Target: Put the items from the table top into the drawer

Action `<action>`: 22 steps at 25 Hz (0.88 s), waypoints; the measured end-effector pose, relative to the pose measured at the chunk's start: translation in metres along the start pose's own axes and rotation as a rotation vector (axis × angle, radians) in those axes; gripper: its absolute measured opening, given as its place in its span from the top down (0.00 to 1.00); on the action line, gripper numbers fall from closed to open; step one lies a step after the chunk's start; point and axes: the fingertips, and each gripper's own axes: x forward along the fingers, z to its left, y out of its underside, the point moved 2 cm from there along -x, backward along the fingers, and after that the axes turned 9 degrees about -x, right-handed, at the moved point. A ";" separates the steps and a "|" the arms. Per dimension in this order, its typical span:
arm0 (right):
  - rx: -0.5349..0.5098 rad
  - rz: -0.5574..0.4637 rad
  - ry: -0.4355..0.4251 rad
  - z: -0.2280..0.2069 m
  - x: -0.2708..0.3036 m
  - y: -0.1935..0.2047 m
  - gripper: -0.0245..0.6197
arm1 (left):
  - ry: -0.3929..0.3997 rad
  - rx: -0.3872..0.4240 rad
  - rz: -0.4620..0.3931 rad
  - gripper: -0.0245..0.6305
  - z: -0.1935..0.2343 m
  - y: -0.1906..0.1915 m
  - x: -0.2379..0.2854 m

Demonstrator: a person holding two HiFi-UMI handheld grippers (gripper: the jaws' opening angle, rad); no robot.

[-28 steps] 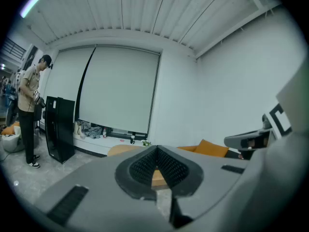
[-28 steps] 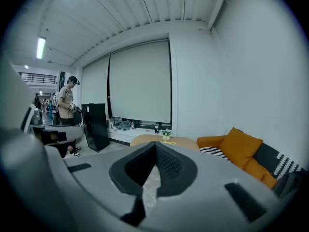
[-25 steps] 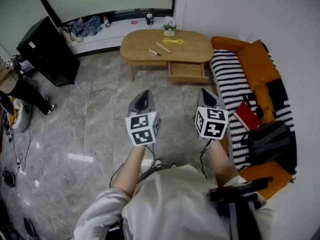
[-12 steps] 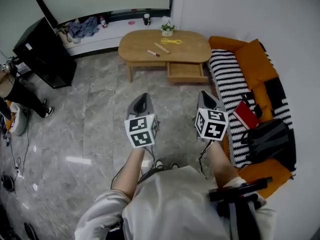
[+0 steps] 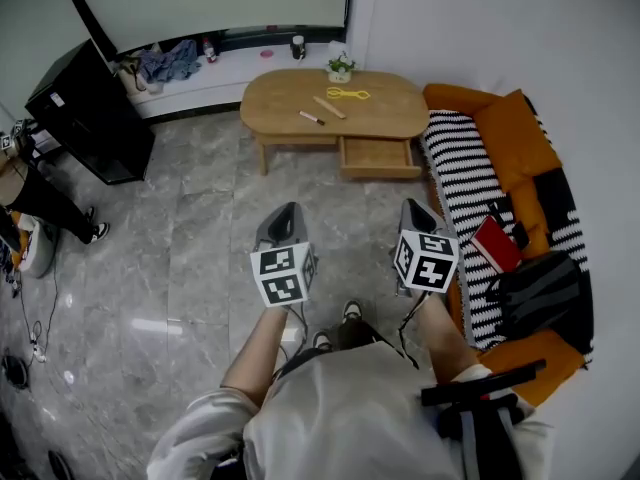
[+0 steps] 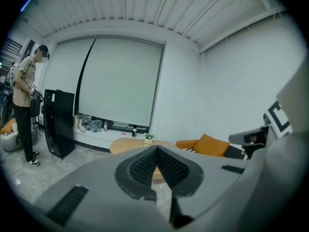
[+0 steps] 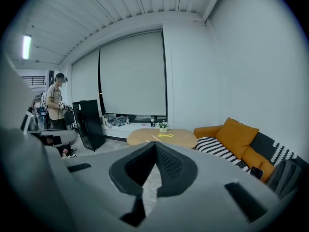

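An oval wooden coffee table [image 5: 370, 106] stands far ahead of me. On its top lie a yellow scissors-like item [image 5: 347, 94], a pale wooden stick [image 5: 328, 107] and a dark-tipped marker [image 5: 312, 118], with a small potted plant [image 5: 340, 68] at the back edge. The table's drawer [image 5: 378, 156] is pulled open at the front. My left gripper [image 5: 288, 209] and right gripper [image 5: 412, 206] hang side by side over the floor, well short of the table. Both are shut and hold nothing. The right gripper view shows the table [image 7: 161, 137] beyond the closed pads.
An orange sofa [image 5: 515, 133] with a striped blanket [image 5: 462, 173], a red book [image 5: 494, 244] and a black backpack [image 5: 540, 290] runs along the right. A black cabinet [image 5: 90, 108] stands at the left, with a person [image 5: 35, 193] beside it. Grey tiled floor [image 5: 205, 208] stretches between me and the table.
Both grippers have sunk a little and edged forward toward the table, staying shut. My shoes have come into view below them.
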 end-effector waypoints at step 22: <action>-0.005 0.016 -0.099 -0.117 0.242 -0.076 0.97 | -0.081 0.008 -0.007 0.95 -0.034 -0.063 0.256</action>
